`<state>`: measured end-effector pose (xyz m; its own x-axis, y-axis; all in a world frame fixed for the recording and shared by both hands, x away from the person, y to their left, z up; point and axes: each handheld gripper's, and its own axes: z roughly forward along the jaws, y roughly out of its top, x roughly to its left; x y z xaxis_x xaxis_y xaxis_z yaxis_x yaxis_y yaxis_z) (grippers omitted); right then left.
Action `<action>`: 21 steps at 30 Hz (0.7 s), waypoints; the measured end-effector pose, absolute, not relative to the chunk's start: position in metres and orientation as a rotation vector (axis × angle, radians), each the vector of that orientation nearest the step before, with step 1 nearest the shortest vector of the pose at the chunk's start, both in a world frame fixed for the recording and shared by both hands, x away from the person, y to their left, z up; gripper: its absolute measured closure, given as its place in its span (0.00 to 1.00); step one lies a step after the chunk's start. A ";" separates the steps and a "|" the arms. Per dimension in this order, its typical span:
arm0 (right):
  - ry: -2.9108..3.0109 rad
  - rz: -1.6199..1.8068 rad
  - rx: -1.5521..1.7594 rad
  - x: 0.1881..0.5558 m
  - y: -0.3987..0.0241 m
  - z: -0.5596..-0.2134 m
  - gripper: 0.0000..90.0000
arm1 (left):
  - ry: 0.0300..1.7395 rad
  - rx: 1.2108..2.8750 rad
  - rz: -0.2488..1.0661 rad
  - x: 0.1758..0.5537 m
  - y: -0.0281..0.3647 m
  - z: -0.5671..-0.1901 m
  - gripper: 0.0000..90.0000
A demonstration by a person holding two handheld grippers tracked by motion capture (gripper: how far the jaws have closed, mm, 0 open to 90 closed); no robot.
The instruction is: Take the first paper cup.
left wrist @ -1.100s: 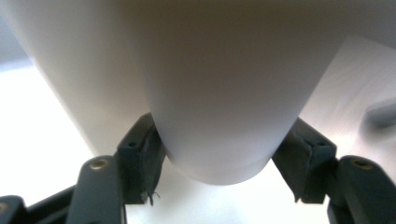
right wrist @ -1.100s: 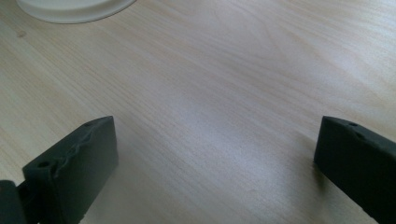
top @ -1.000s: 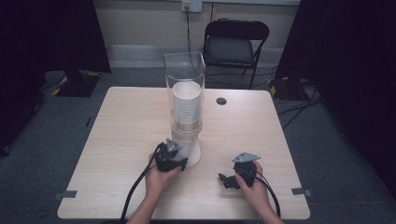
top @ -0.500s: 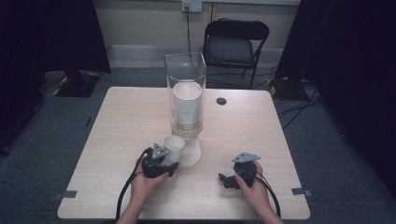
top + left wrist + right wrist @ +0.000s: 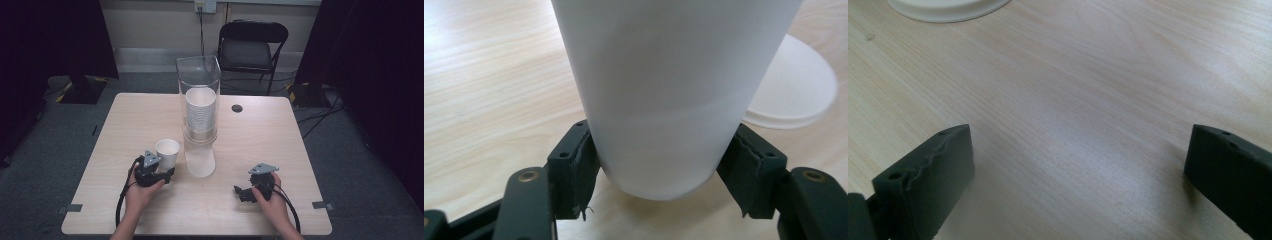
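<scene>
The left gripper [image 5: 167,174] pinched a white paper cup [image 5: 167,153] near its base, both pads against the wall, the cup upright just left of the clear cup dispenser [image 5: 199,100] (a stack of cups inside) on the tabletop [image 5: 125,125]. The right gripper [image 5: 241,192] rested well apart at the near right, jaws spread wide over bare wood

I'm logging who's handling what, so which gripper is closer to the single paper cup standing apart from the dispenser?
Left. The left gripper has its jaws closed around the paper cup near its base. The right gripper rests open on the table, across the dispenser base from it.
</scene>
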<state>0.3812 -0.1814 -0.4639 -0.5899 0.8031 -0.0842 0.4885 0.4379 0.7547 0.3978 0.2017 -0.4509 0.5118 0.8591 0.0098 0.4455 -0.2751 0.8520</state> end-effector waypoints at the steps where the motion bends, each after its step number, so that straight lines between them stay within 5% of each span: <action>1: 2.260 0.976 1.090 0.381 -0.181 -0.464 0.00 | 1.078 1.899 0.617 0.399 0.204 -0.451 0.40; 21: 2.260 0.976 1.090 0.381 -0.181 -0.464 0.00 | 1.153 1.921 0.600 0.407 0.213 -0.463 0.40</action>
<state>0.3812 -0.1814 -0.4638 -0.5893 0.8034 -0.0853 0.4888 0.4386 0.7541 0.4070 0.2135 -0.4634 0.4724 0.8814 -0.0039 0.5022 -0.2655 0.8230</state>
